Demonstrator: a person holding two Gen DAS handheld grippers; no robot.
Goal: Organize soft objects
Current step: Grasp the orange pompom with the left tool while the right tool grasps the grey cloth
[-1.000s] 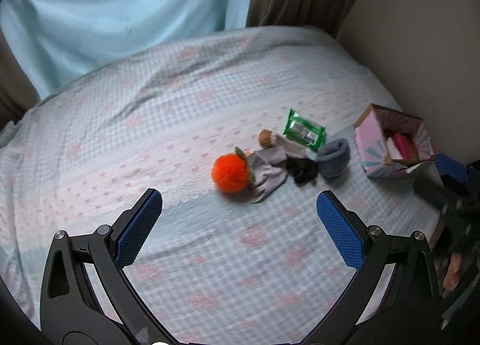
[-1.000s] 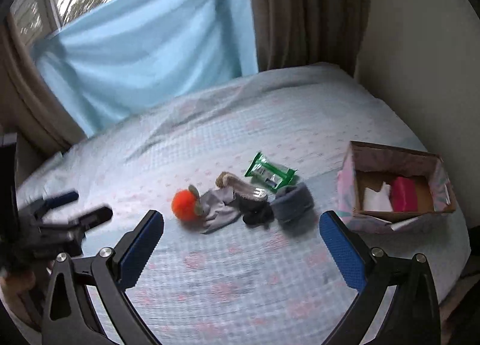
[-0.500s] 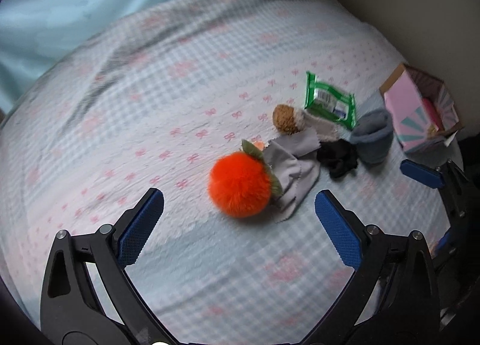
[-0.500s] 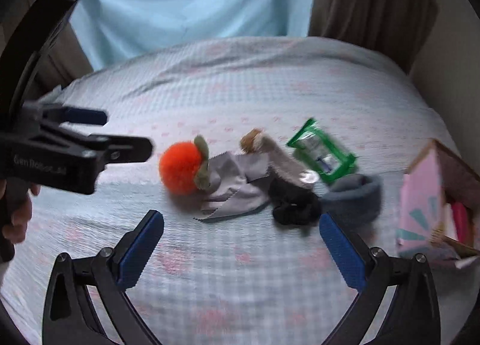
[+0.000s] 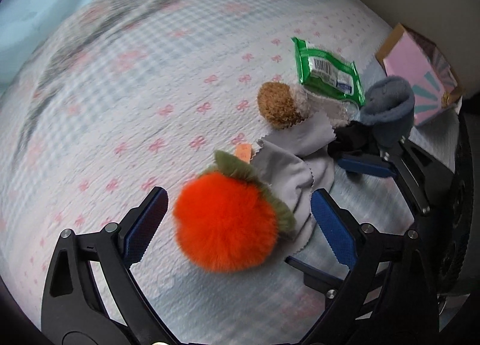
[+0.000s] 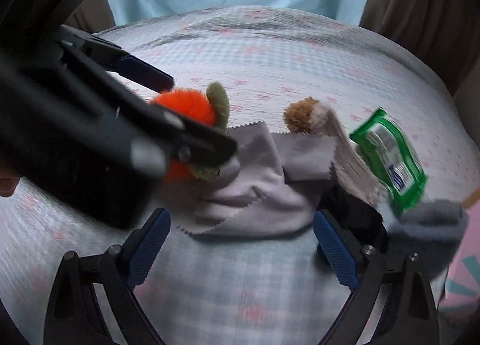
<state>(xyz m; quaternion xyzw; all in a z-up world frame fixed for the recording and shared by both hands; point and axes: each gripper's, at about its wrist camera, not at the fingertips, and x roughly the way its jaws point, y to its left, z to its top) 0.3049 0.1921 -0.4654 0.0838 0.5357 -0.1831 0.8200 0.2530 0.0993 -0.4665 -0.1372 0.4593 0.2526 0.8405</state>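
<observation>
Left wrist view: the orange plush fruit (image 5: 225,225) is flanked by the left gripper (image 5: 237,225), jaws apart; the right gripper (image 6: 241,252) is likewise spread before the grey cloth (image 6: 255,183).

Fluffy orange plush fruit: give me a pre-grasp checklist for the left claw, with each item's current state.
1. Left claw open: ok.
2. Fluffy orange plush fruit sits between its blue fingers: ok.
3. Fingers touching the fur: cannot tell.
4. Pale grey pinked-edge cloth clear of the grasp: not ok, it lies against the plush beside the other finger.
5. Right claw out of the way: ok, open, hovering before the cloth.
6. Pink cardboard box reachable: cannot tell.
</observation>
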